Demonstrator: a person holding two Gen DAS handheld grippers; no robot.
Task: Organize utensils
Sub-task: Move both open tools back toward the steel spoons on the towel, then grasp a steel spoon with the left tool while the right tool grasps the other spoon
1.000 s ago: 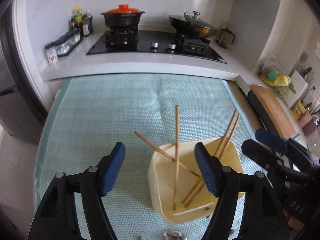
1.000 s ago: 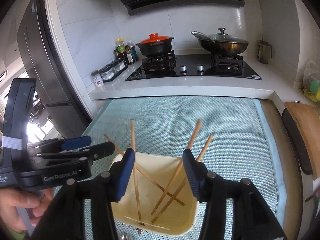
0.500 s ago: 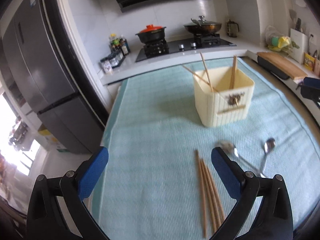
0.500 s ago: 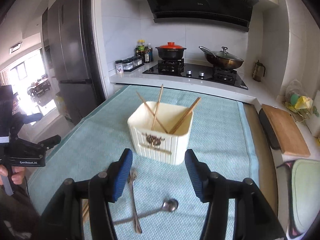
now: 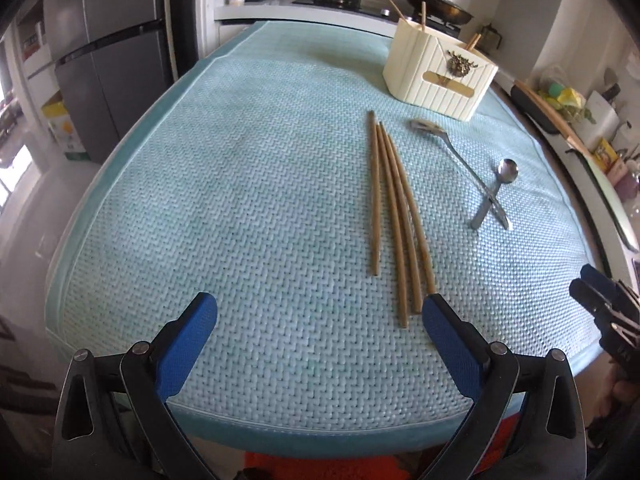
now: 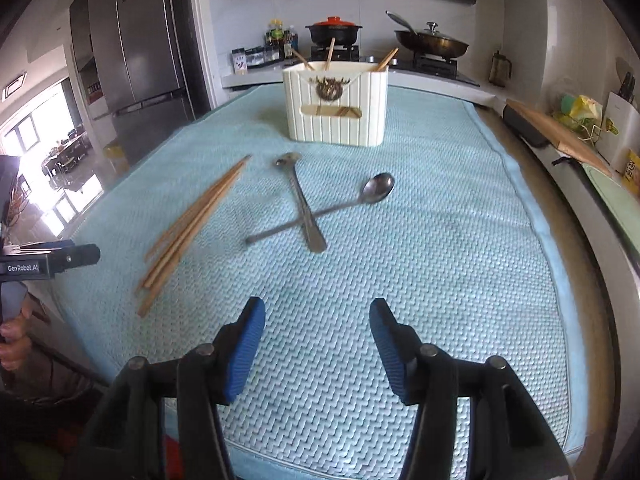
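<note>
Teal mat (image 5: 200,200): loose chopsticks (image 5: 394,216) lie lengthwise toward holder (image 5: 436,76)

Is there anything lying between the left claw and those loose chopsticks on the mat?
Nothing visible. The left gripper is open and empty above bare mat, with the loose chopsticks just ahead near its right finger. The crossed spoons lie off to their right.
</note>
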